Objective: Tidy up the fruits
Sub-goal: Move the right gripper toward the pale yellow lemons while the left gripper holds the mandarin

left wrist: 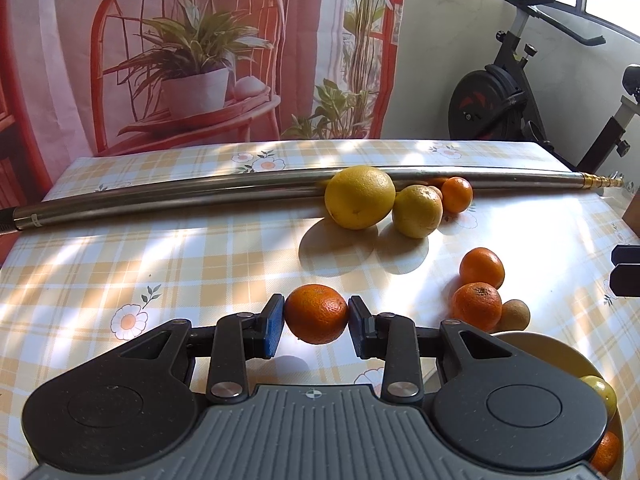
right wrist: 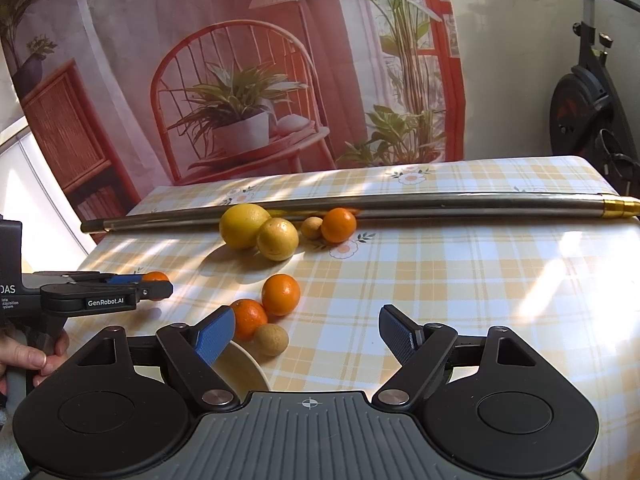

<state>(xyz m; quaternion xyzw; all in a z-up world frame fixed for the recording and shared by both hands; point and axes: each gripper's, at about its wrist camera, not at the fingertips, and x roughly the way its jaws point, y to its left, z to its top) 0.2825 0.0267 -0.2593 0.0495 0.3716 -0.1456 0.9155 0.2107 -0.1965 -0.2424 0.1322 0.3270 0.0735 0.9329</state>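
The mandarin (left wrist: 316, 314), round, bright orange and dimpled, sits on the checked tablecloth (left wrist: 160, 248) squarely between the left gripper (left wrist: 316, 316) pads, which appear to clamp its sides. The right gripper (right wrist: 306, 334) hangs spread and empty beside a cream bowl (right wrist: 244, 368).

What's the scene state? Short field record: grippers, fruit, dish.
left gripper: shut on mandarin, just above the cloth
right gripper: open, nothing between the pads
loose near dish: two mandarins, one small brown fruit
by metal tube: two yellow citrus, a mandarin, a small brown fruit
dish: near edge, partly hidden
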